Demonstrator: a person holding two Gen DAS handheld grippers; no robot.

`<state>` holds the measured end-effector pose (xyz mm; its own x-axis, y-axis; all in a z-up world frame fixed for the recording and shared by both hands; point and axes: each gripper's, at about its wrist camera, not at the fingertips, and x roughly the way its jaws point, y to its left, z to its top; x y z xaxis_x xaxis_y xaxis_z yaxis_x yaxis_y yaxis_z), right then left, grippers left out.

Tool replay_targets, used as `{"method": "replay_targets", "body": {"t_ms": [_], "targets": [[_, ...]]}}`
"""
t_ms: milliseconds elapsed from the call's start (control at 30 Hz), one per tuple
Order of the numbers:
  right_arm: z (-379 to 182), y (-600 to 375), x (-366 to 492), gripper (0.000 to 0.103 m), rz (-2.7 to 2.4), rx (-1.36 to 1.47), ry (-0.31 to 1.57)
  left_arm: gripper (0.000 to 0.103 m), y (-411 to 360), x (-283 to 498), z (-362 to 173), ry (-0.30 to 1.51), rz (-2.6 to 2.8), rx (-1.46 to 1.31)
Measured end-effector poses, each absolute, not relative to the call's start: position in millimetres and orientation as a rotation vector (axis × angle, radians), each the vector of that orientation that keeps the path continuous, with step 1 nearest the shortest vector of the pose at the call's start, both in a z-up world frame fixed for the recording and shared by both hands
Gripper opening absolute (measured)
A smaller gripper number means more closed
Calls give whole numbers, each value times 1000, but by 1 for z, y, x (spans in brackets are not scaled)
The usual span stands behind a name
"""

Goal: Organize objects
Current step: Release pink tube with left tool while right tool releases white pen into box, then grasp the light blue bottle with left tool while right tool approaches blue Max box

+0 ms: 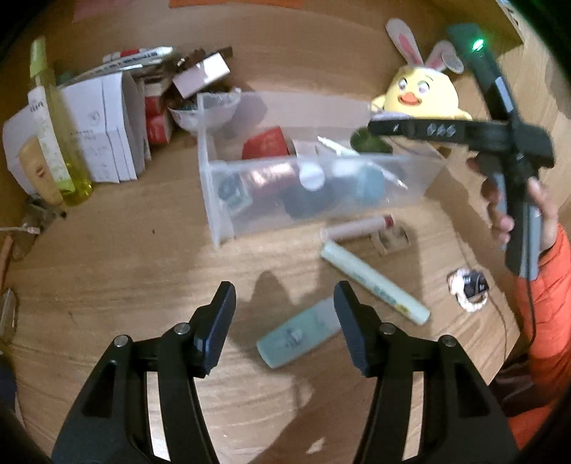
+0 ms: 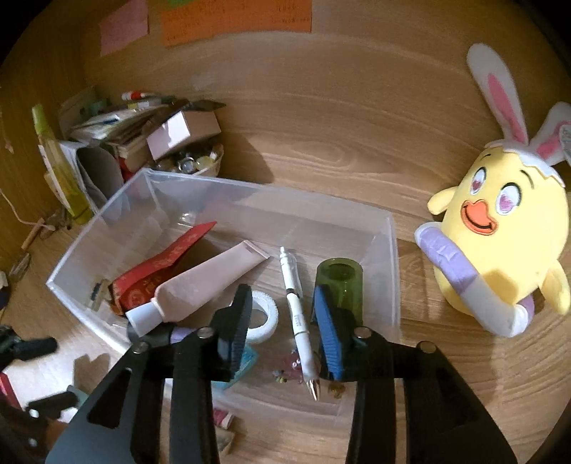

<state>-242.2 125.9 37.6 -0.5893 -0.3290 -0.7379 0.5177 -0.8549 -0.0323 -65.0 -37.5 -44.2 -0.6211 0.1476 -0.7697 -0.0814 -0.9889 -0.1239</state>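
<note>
- Clear bin (image 2: 389, 250) already holds a pink tube (image 2: 200, 285), red packet (image 2: 160, 271), tape roll (image 2: 266, 316), white pen (image 2: 298, 314), green cup (image 2: 339, 285)
- Right tongs (image 2: 282, 321) over the bin, spread, nothing pinched; pen lies between them
- Left tongs (image 1: 285, 314) spread, empty, above a teal bottle (image 1: 296, 333) on the surface (image 1: 125, 278)
- Still out: white tube (image 1: 374, 282), lipstick-like stick (image 1: 357, 228), scrunchie (image 1: 467, 289)
- Judged roughly half done

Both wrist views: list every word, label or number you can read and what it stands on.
None reads clearly.
Red packet in the clear bin: gold print, too blurred.
White pen: small dark marks, unreadable.
Long white tube on the table: green print, blurred.
Orange paper on the wall: faint lines, illegible.
White boxes: tiny marks, unreadable.
</note>
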Motion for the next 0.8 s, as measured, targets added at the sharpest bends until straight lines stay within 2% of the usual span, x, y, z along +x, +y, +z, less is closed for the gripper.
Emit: {"method": "replay_targets", "body": {"t_ms": [167, 433, 667, 800], "targets": [[51, 144, -212, 53, -2458, 974, 342, 57, -31, -64, -56, -120, 2663, -1343], [52, 182, -167, 54, -2468, 935, 301, 57, -24, -61, -60, -104, 2626, -1361], [31, 213, -125, 54, -2433, 992, 273, 57, -21, -54, -61, -68, 2643, -1348], [13, 223, -109, 54, -2411, 1049, 288, 49, -21, -54, -61, -68, 2665, -1336]]}}
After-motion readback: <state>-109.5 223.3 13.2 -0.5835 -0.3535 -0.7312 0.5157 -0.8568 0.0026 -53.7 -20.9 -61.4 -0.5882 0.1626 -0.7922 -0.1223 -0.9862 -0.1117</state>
